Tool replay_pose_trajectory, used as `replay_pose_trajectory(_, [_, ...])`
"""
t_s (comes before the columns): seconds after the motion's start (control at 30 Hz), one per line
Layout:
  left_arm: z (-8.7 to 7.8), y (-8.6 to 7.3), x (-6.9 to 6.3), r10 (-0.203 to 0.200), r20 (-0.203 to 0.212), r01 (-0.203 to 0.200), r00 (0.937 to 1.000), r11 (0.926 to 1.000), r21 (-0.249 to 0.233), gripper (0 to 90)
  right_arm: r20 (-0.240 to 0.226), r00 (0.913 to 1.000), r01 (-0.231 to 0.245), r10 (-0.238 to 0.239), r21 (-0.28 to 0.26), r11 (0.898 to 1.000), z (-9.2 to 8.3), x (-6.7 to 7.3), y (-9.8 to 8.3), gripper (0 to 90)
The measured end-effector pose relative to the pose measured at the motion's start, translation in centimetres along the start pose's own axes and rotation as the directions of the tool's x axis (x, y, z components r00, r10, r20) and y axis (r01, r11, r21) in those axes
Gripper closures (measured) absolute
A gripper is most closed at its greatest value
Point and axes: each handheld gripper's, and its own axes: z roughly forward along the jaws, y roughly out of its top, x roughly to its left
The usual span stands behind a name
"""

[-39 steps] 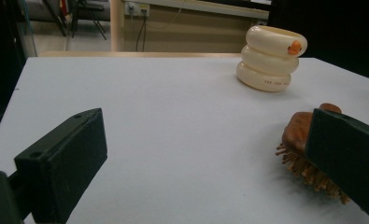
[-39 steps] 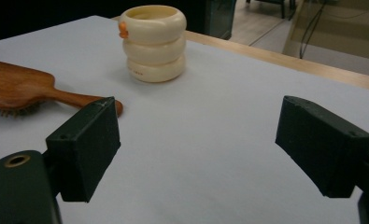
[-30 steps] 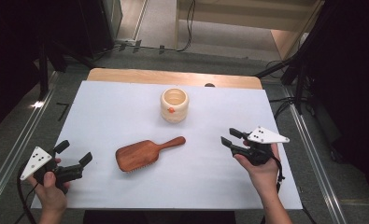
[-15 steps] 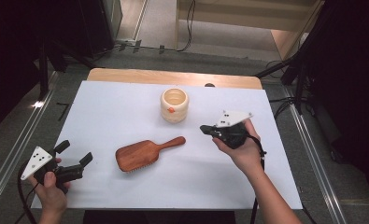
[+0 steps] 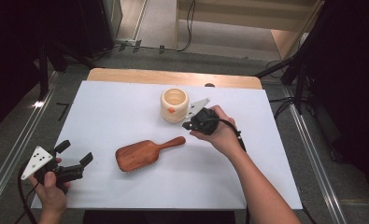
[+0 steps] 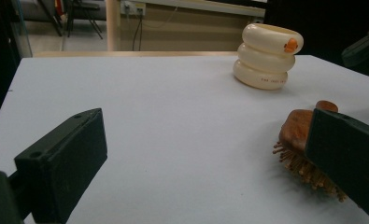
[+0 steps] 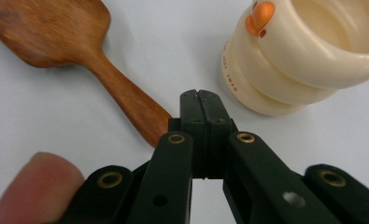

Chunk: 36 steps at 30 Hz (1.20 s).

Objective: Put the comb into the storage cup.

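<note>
A wooden hairbrush lies bristles down in the middle of the white table top, with its handle pointing right and away. A cream ringed cup with an orange spot stands upright behind it. My right gripper is shut with nothing between its jaws; it hovers just right of the cup, above the end of the handle. In the right gripper view the closed tips sit between the brush handle and the cup. My left gripper rests open at the front left. Beyond its jaws are the brush and the cup.
The white sheet covers a wooden table whose far edge shows bare. Metal rails run along the floor on both sides, and cables lie at the right. Dark stands and a shelf are behind the table.
My right hand has travelled left and away, from the table's right side to beside the cup, and its jaws have gone from open to shut. The left gripper, brush and cup kept still.
</note>
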Motion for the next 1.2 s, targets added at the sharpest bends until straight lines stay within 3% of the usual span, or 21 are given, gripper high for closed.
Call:
replay_pose_trajectory(0.23, [0.0,0.0,0.0,0.0,0.002,0.0,1.0,1.0,-0.001,0.0,-0.034,0.9979,0.058,-0.055,0.094,0.994,2.8,0.0,1.2,88.3])
replay_pose_trajectory(0.47, [0.1,0.0,0.0,0.001,0.005,-0.001,1.0,1.0,-0.001,0.0,-0.044,0.9941,0.104,-0.099,0.132,0.986,4.5,0.0,1.6,88.3])
replay_pose_trajectory(0.97, [0.1,0.0,0.0,0.002,0.006,-0.002,1.0,1.0,-0.004,0.0,-0.063,0.9888,0.146,-0.135,0.208,0.967,6.5,0.4,1.3,88.3])
replay_pose_trajectory(1.2, [0.1,0.0,0.0,0.01,0.006,-0.01,0.9999,1.0,0.001,0.0,-0.065,0.9893,0.141,-0.13,0.209,0.968,6.6,0.3,0.8,88.3])
